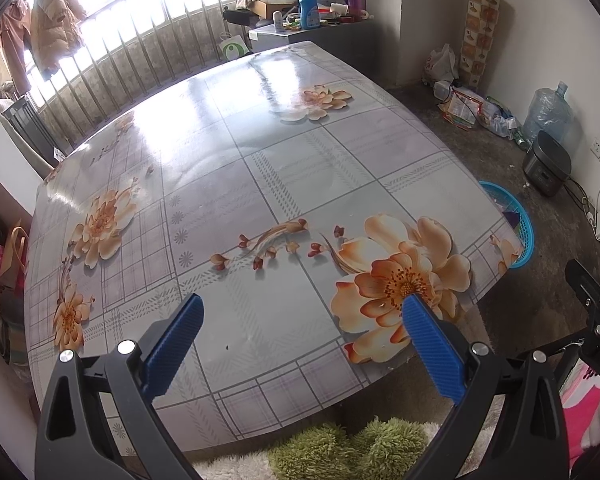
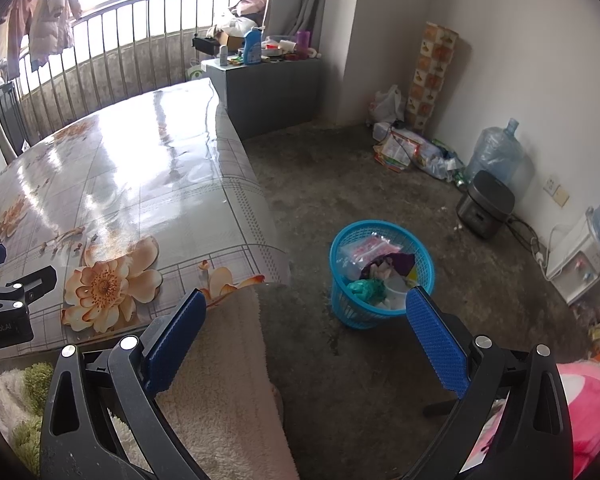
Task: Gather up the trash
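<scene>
A blue mesh basket (image 2: pixel 381 305) stands on the floor right of the table, holding trash: clear wrappers, a purple piece, a green crumpled piece and a white cup. My right gripper (image 2: pixel 306 298) hovers open above the floor just short of the basket, nothing between its blue pads (image 2: pixel 436 344). My left gripper (image 1: pixel 302 304) hangs open over the near edge of the table (image 1: pixel 260 168), which has a glossy flowered cloth. No loose trash shows on the tabletop. The basket's rim (image 1: pixel 520 224) peeks out behind the table's right corner in the left wrist view.
A rice cooker (image 2: pixel 486 210), a water jug (image 2: pixel 498 152), bags and packets line the far wall. A grey cabinet (image 2: pixel 268 92) with bottles stands behind the table. A fluffy cream and green rug (image 2: pixel 220 380) lies under me. Bare concrete floor (image 2: pixel 360 176) stretches between table and wall.
</scene>
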`<action>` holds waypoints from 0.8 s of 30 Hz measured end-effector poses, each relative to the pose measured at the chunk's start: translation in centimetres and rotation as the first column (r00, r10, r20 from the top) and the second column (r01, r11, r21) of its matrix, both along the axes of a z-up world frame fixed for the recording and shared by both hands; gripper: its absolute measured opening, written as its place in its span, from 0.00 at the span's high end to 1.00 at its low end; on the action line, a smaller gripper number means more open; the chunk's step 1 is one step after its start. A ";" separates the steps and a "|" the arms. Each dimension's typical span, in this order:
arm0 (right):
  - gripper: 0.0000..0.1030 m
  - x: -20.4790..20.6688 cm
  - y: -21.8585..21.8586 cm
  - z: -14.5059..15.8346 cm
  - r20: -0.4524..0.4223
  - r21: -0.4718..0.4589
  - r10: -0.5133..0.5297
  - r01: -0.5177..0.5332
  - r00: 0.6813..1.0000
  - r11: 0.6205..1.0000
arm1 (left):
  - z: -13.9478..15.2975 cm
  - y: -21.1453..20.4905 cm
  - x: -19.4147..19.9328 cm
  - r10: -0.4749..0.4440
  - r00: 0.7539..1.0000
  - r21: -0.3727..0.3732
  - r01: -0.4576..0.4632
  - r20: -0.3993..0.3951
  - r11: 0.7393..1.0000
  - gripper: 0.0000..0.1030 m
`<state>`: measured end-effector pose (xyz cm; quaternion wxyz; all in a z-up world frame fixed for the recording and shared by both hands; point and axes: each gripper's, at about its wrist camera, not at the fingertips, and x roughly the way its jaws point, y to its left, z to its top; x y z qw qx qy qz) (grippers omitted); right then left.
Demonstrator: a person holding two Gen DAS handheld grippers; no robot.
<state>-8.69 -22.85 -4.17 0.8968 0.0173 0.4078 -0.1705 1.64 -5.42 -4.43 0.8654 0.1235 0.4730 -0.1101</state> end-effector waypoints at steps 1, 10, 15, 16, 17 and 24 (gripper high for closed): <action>0.07 0.0 0.0 0.0 0.000 0.000 0.000 0.000 1.000 1.000 | 0.0 0.0 0.0 0.000 1.000 0.000 0.000 0.000 1.000 0.05; 0.07 -0.1 0.1 0.0 0.000 0.001 -0.004 0.004 1.000 1.000 | 0.0 -0.3 0.1 -0.004 1.000 0.005 0.004 -0.003 1.000 0.05; 0.07 -0.2 0.2 0.0 0.000 0.002 -0.004 0.004 1.000 1.000 | -0.1 -0.3 0.1 -0.007 1.000 0.006 0.007 -0.004 1.000 0.05; 0.07 -0.2 0.2 0.0 0.000 0.002 -0.004 0.004 1.000 1.000 | -0.1 -0.2 0.1 -0.008 1.000 0.006 0.008 -0.005 1.000 0.05; 0.07 -0.2 0.2 0.0 0.000 0.002 -0.004 0.004 1.000 1.000 | -0.1 -0.2 0.1 -0.007 1.000 0.006 0.007 -0.005 1.000 0.05; 0.07 -0.2 0.2 0.0 0.000 0.003 -0.005 0.005 1.000 1.000 | -0.1 -0.2 0.1 -0.007 1.000 0.007 0.007 -0.005 1.000 0.05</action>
